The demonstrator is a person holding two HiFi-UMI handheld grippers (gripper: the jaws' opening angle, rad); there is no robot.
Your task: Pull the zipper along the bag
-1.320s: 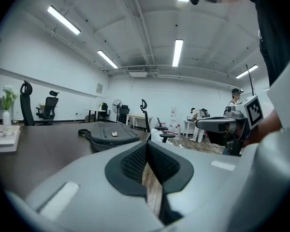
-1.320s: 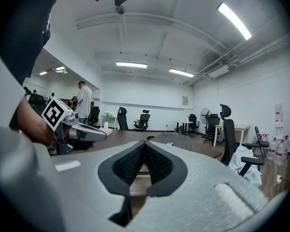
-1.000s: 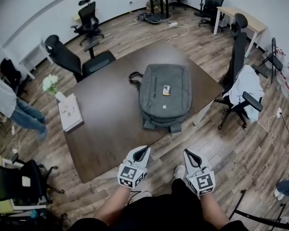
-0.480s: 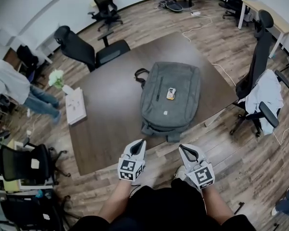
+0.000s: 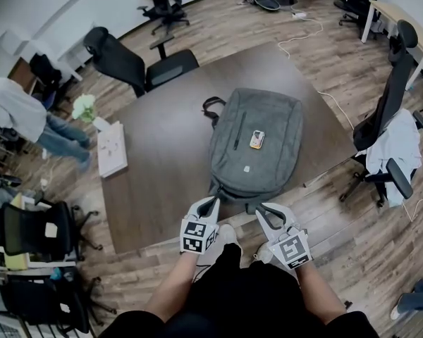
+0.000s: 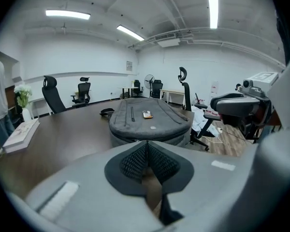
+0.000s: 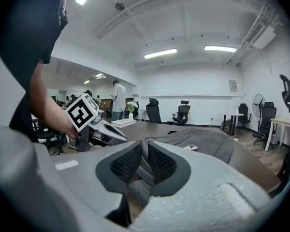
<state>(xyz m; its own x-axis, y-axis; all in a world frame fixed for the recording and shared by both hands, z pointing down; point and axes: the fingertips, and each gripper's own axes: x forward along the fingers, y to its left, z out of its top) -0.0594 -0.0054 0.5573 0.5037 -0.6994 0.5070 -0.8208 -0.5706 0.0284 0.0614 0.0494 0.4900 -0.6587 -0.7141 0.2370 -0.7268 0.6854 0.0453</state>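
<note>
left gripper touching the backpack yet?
Apart. The left gripper view shows the backpack's full width lying well beyond the left gripper, whose jaws are shut on nothing.

A grey bag [image 5: 254, 150] with a small orange-and-white item [image 5: 256, 139], dark brown worktop [image 5: 162, 182], white box [image 5: 111, 148] at nine o'clock, brown plank-patterned floor [image 5: 324, 62].

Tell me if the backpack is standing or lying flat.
Lying flat: the backpack rests on the table, front panel up, with a small item sitting on it.
</note>
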